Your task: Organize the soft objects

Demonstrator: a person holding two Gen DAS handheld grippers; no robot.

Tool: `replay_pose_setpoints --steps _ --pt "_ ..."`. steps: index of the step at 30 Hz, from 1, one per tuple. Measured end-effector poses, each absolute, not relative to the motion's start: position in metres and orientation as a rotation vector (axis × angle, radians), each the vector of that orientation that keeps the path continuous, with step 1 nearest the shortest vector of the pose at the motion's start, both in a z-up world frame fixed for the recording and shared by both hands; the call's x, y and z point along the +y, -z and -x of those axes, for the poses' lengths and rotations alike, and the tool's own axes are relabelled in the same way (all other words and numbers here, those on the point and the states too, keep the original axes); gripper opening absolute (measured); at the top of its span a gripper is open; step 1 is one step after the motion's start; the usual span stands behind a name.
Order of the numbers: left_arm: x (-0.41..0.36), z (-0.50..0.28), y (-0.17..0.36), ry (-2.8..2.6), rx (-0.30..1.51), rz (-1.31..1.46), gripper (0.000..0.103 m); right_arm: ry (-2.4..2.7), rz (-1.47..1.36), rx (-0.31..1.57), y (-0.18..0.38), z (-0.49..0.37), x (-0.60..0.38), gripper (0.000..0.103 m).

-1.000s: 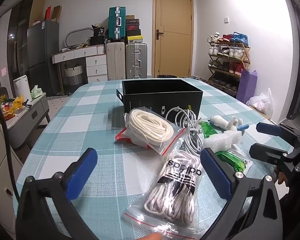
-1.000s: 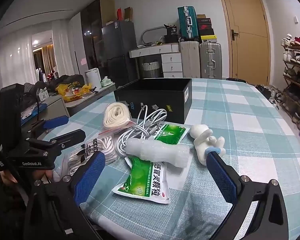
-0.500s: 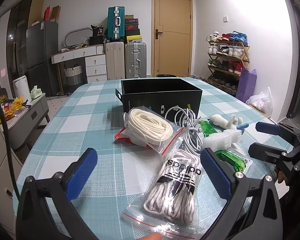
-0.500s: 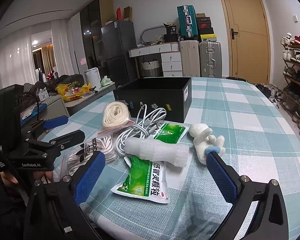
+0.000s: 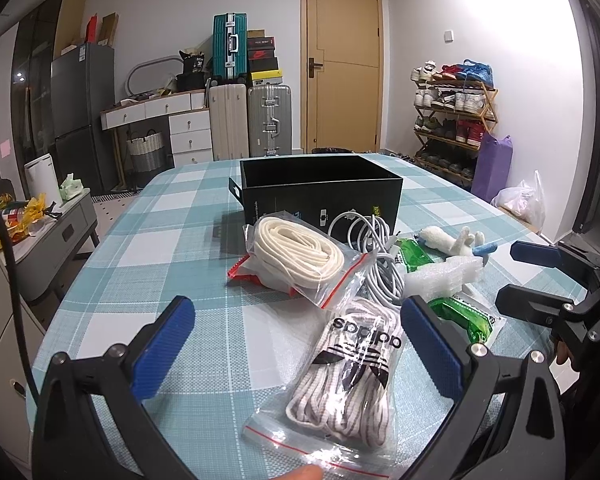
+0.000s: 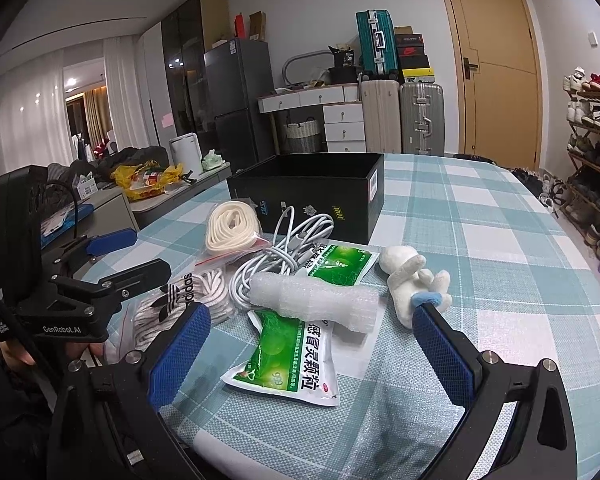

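white walls, a tan door [image 5: 342, 68], stacked suitcases [image 5: 252, 120], a shoe rack [image 5: 454, 116], sheer curtains [image 6: 32, 120].

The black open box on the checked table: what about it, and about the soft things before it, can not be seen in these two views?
- Black open box: its floor, hidden by its own walls in both views.
- Coiled white cable: partly under the bubble-wrap roll, right view.
- Clear bag of striped laces: near corner cut off at the frame's bottom, left view.

- We see bare checked bench [image 5: 148, 264] left of the bagged pile.
- The open black cardboard box [image 5: 320, 188] blocks passage behind the tangled white cable [image 6: 284, 256].
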State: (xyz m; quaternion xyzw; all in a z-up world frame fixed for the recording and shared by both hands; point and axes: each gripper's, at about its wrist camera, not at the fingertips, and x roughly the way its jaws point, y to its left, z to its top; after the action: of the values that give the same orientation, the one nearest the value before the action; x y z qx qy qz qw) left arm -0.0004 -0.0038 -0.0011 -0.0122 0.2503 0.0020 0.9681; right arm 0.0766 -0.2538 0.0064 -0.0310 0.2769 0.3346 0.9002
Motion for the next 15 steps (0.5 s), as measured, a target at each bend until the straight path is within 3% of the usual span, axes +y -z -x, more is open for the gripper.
replay_pose_setpoints --steps 15 --pt "-0.0053 0.002 0.0003 -0.003 0.507 0.019 0.103 -0.694 0.067 0.574 -0.0057 -0.0762 -0.253 0.103"
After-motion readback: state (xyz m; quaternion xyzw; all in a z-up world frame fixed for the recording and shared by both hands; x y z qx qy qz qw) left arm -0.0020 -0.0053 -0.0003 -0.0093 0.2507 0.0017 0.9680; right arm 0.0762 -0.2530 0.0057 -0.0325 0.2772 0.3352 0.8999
